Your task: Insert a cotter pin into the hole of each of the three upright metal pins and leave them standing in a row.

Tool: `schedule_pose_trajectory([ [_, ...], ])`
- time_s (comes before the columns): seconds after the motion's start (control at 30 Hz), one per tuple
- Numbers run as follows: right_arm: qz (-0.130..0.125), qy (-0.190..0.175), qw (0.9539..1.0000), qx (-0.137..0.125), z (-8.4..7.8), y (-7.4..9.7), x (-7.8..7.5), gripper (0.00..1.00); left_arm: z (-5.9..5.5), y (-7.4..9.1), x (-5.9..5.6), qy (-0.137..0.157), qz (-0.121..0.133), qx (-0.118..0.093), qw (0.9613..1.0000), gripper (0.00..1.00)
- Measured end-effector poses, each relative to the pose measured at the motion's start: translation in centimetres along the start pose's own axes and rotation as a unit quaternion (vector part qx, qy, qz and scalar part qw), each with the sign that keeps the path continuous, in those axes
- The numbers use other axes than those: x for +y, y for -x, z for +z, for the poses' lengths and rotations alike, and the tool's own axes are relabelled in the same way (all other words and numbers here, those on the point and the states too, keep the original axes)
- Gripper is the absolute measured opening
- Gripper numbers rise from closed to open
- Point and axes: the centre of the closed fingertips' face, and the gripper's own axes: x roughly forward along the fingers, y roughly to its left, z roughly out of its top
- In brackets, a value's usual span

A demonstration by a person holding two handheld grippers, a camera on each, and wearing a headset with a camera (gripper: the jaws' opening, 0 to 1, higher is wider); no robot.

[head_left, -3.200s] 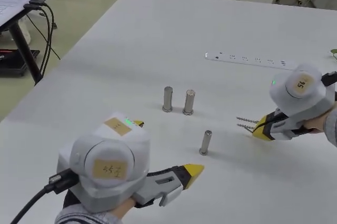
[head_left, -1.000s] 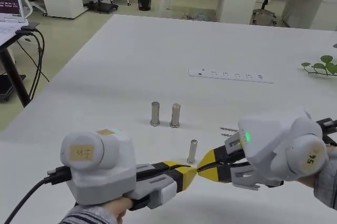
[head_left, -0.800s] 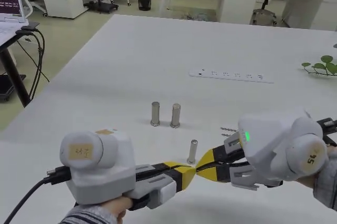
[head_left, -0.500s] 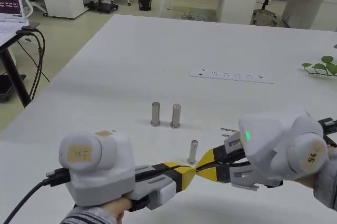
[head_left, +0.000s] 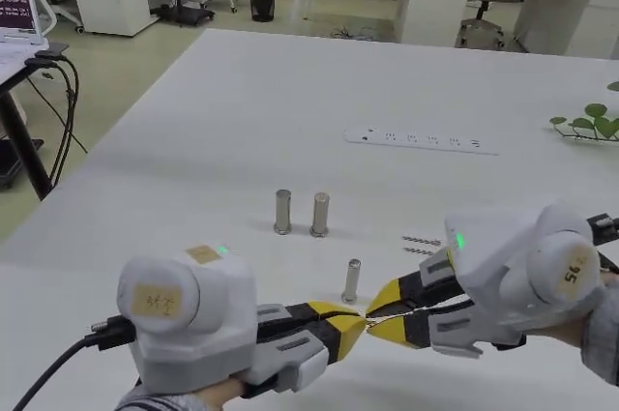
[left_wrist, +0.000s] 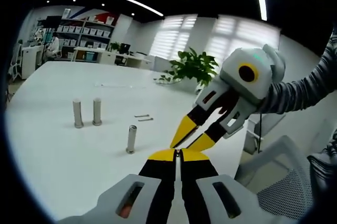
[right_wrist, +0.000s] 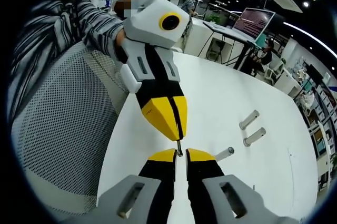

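Handover progressed: your left tool (head_left: 358, 324) now clamps the cotter pin (right_wrist: 180, 149), right tool (head_left: 377, 317) jaws have parted; 3 upright pins (head_left: 351, 280) remain unfitted.

On the white table (head_left: 193, 140) before us, two upright metal pins (head_left: 281, 211) stand side by side. A third upright metal pin (head_left: 352, 281) stands nearer us, to their right. Two loose cotter pins (head_left: 421, 245) lie right of the pair, a long power strip (head_left: 421, 140) lies well behind them, and a leafy plant (head_left: 585, 126) sits at the far right edge. The left gripper (head_left: 359, 324) and right gripper (head_left: 376, 317) meet tip to tip just in front of the third pin.
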Motion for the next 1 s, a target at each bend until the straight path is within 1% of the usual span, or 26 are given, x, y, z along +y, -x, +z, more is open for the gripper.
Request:
schedule_pose_trajectory([
  [0.1,0.009,-0.029,0.9995,-0.010,-0.2,0.2,0.1,0.02,-0.1,0.0,-0.3,-0.016,-0.007,0.006,0.9998,0.00],
  [0.13,0.010,-0.035,0.9993,-0.013,-0.2,0.3,0.1,0.02,0.1,-0.1,-0.4,-0.018,-0.008,0.001,0.9998,0.00],
  [0.17,0.018,-0.047,0.9986,-0.017,-0.3,0.4,0.3,0.02,0.1,-0.2,-0.7,-0.026,-0.016,0.006,0.9995,0.00],
  [0.2,0.023,-0.057,0.9979,-0.021,-0.3,0.4,0.5,0.02,0.1,-0.2,-0.8,-0.027,-0.016,0.004,0.9995,0.00],
  [0.23,0.025,-0.061,0.9976,-0.024,-0.3,0.5,0.5,0.02,0.1,-0.2,-1.0,-0.026,-0.023,0.002,0.9994,0.00],
  [0.27,0.028,-0.065,0.9972,-0.026,-0.4,0.6,0.6,0.02,0.3,-0.3,-1.3,-0.017,-0.032,-0.005,0.9993,0.00],
  [0.3,0.031,-0.069,0.9968,-0.027,-0.4,0.7,0.8,0.02,0.3,-0.2,-1.3,-0.020,-0.033,-0.003,0.9993,0.00],
  [0.33,0.032,-0.071,0.9965,-0.028,-0.5,0.7,0.8,0.01,0.2,-0.2,-1.4,-0.029,-0.034,0.000,0.9990,0.00],
  [0.4,0.041,-0.076,0.9959,-0.029,-0.5,0.7,1.2,0.00,0.0,-0.3,-1.7,-0.033,-0.038,0.007,0.9987,0.00],
  [0.47,0.043,-0.074,0.9960,-0.027,-0.6,0.7,1.5,0.00,-0.2,-0.4,-1.9,-0.045,-0.040,0.014,0.9981,0.00],
  [0.63,0.047,-0.067,0.9964,-0.024,-0.8,0.8,1.8,0.00,-0.5,-0.4,-1.9,-0.044,-0.043,0.020,0.9979,0.00],
  [0.7,0.046,-0.063,0.9967,-0.023,-0.8,0.8,1.8,0.00,-0.5,-0.4,-1.9,-0.045,-0.043,0.019,0.9979,0.00],
  [0.73,0.041,-0.054,0.9974,-0.024,-0.7,0.9,1.6,0.00,-0.4,-0.4,-1.8,-0.046,-0.041,0.017,0.9979,0.00],
  [0.9,0.035,-0.035,0.9986,-0.018,-0.5,1.0,1.6,0.00,-0.2,-0.4,-1.6,-0.053,-0.031,0.014,0.9980,0.00],
  [1.0,0.031,-0.026,0.9991,-0.014,-0.6,1.0,1.5,0.00,-0.2,-0.4,-1.5,-0.056,-0.027,0.016,0.9979,0.01],
])
